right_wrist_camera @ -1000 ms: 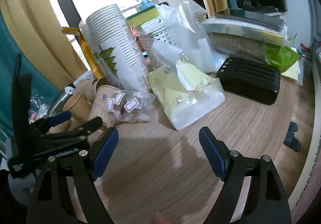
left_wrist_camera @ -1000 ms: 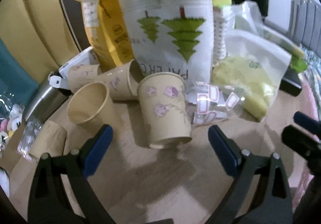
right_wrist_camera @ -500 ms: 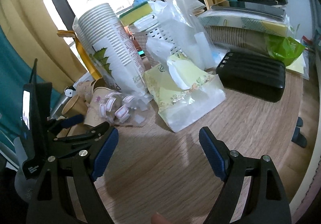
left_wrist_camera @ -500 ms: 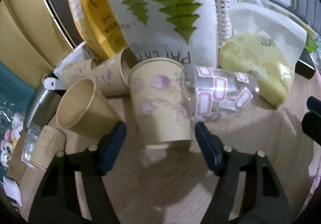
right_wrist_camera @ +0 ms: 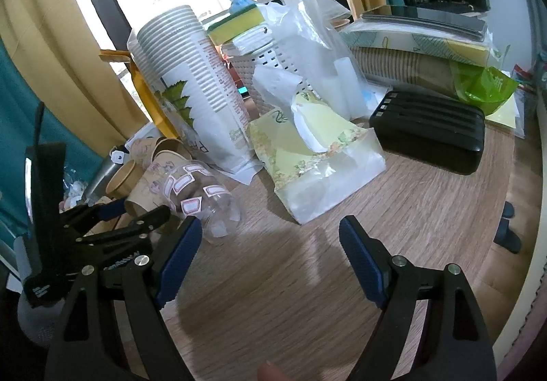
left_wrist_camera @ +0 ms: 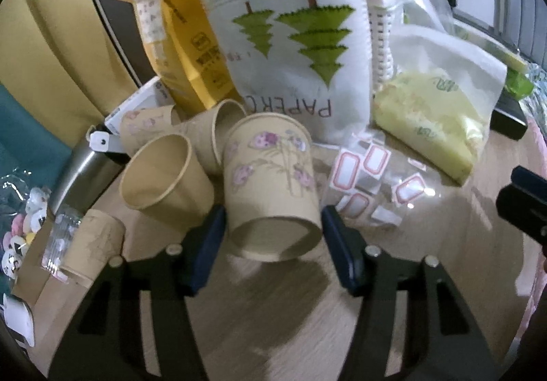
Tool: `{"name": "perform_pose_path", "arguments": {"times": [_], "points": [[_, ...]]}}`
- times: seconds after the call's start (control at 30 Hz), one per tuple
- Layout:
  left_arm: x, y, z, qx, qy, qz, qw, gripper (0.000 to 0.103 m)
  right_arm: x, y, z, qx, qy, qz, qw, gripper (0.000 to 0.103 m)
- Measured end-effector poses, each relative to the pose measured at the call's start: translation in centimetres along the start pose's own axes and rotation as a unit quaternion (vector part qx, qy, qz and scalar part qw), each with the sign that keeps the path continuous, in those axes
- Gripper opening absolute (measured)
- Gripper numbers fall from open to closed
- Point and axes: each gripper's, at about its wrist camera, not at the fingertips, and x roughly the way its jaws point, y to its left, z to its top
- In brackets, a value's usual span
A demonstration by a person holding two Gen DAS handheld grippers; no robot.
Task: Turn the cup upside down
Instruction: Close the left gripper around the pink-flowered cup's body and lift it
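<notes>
A tan paper cup with pink flowers (left_wrist_camera: pixel 271 182) sits between the blue pads of my left gripper (left_wrist_camera: pixel 273 237), tilted with its base end toward the camera and lifted a little off the wooden table (left_wrist_camera: pixel 273 319). The pads touch its lower sides. In the right wrist view the left gripper (right_wrist_camera: pixel 133 213) shows at the left, around the cup (right_wrist_camera: pixel 147 189). My right gripper (right_wrist_camera: pixel 266 254) is open and empty over bare table.
Several tan cups (left_wrist_camera: pixel 164 176) lie on their sides left of the held cup. A tall bagged stack of white cups (left_wrist_camera: pixel 290 39) stands behind. A clear packet of labels (left_wrist_camera: pixel 369 176), a yellow tissue pack (left_wrist_camera: pixel 430 128), a black box (right_wrist_camera: pixel 430 135).
My left gripper moved forward around the flowered cup and closed on it. The cup now tilts and is raised from the table. The right gripper stays open, nearly still.
</notes>
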Motion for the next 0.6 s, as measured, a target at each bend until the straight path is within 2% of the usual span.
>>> {"name": "perform_pose_path", "arguments": {"times": [0.13,0.23,0.37,0.6], "points": [[0.5,0.2,-0.2,-0.009,0.011,-0.001,0.9999,0.059,-0.1,0.3,-0.3,-0.004,0.000,0.001,1.000,0.085],[0.7,0.7,-0.4,-0.037,0.020,-0.017,0.9990,0.060,-0.2,0.4,-0.4,-0.005,0.000,0.002,1.000,0.085],[0.1,1.5,-0.3,-0.056,0.003,-0.034,0.9979,0.060,-0.3,0.4,-0.6,-0.002,-0.001,0.001,1.000,0.085],[0.3,1.0,-0.8,-0.056,0.005,-0.025,0.9981,0.060,-0.3,0.3,-0.6,-0.002,-0.001,0.001,1.000,0.085]]}}
